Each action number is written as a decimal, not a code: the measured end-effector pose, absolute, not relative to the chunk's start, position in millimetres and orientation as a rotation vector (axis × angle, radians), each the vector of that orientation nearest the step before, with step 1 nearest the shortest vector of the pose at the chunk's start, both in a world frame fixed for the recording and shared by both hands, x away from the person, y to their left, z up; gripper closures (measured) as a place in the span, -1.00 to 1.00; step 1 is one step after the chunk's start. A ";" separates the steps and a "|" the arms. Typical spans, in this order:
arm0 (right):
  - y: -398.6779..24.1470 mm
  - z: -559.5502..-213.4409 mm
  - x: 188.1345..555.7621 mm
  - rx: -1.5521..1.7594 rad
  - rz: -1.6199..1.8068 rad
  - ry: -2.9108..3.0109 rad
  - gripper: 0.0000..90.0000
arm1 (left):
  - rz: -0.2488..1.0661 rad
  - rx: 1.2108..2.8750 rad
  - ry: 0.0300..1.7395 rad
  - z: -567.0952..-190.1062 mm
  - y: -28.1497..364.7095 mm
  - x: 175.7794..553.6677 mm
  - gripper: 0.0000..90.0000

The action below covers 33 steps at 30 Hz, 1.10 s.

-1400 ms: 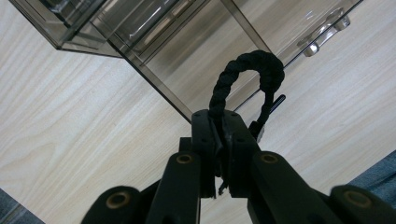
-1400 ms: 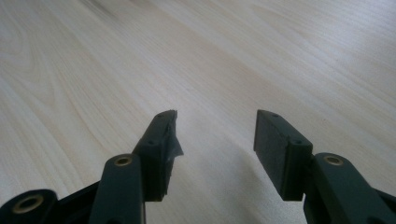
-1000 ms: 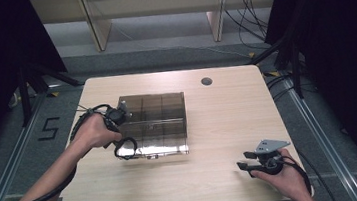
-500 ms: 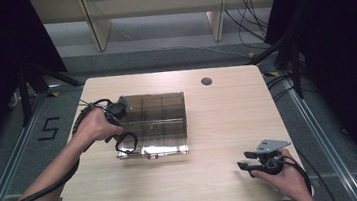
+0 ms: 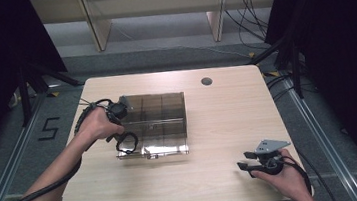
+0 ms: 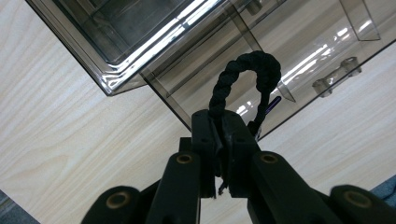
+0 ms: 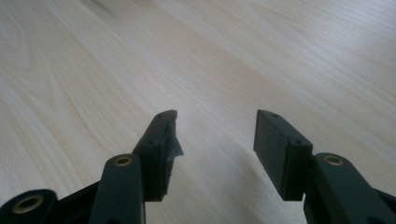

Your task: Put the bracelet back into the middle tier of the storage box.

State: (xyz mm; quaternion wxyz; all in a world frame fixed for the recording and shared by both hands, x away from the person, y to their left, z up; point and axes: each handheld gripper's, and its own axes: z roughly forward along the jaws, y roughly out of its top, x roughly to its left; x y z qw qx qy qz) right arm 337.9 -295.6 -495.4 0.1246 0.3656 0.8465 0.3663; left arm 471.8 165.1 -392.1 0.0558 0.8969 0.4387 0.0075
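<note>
High view: at the left of the bench (image 5: 209,127), the left gripper (image 5: 118,118) has its fingers (image 6: 205,135) pinched on a black braided cord loop (image 6: 247,74), held over the near-left corner of the smoky clear plastic box (image 5: 161,120). It may touch the box wall. At the near right, well apart, the right gripper (image 5: 253,164) hovers, fingers (image 7: 161,140) spread.

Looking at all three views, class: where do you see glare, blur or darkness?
High view: dark surroundings, glare on the clear box front edge. Left gripper view: bright streaks on the box, black cord sharp. Right gripper view: far table soft.
</note>
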 end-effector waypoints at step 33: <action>-296.1 -496.1 339.4 1.038 1.084 2.472 0.10 | 0.030 2.794 1.338 -423.1 156.5 477.2 0.87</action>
